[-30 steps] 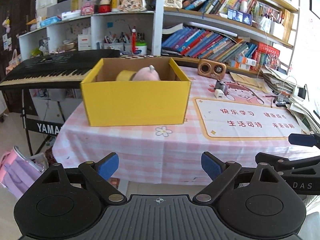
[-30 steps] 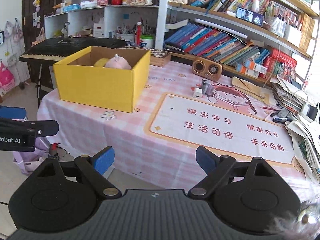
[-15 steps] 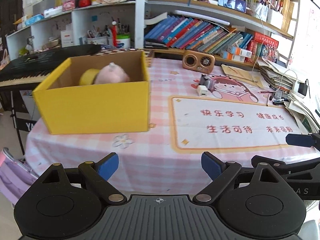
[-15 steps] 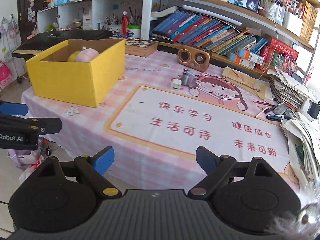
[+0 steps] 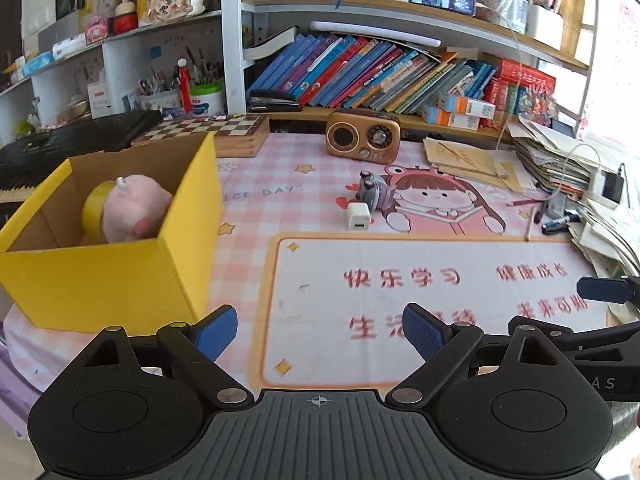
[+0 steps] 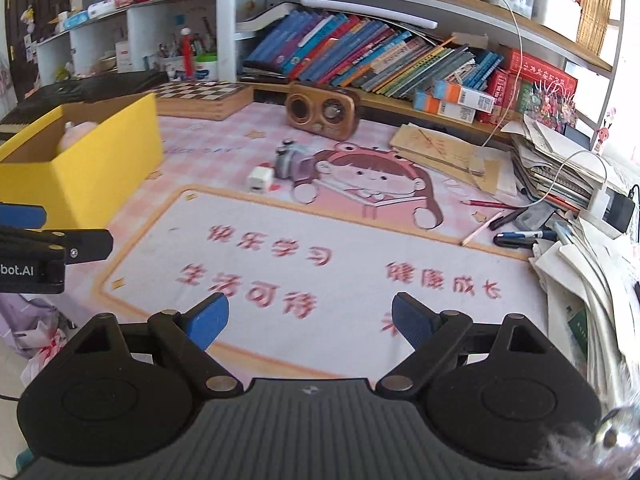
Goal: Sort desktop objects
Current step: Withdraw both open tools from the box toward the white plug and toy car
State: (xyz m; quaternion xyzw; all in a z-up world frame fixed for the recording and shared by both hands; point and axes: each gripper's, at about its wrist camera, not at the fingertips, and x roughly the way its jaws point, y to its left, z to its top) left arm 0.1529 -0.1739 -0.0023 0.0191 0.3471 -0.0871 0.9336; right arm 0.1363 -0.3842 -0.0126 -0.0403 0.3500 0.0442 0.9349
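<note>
I am holding my left gripper [image 5: 319, 334] released, its blue pads [image 5: 218, 332] standing wide apart with nothing between them, above the near edge of the mat [image 5: 400, 288]. My right gripper [image 6: 309, 320] is likewise released and empty, hanging over the same mat with the pink characters. Each gripper is showing at the edge of the other's view, side by side and apart.

Just left of my left gripper the yellow box [image 5: 120, 276] is sitting open on the checked cloth [image 5: 256, 184]. A pink plush [image 5: 134, 206] is lying inside it, leaning against a yellow tape roll [image 5: 94, 208] behind it.

Farther out, near the middle of the table, a white charger [image 5: 359, 216] is standing just in front of a small grey toy [image 5: 370, 190]; the two look to be touching. Beyond them a brown radio [image 5: 363, 136] is standing near the bookshelf, and a chessboard [image 5: 212, 128] is lying behind the box. To the right, pens [image 6: 516, 236] and a pencil [image 6: 482, 228] are lying beside a paper stack [image 6: 560, 168].
</note>
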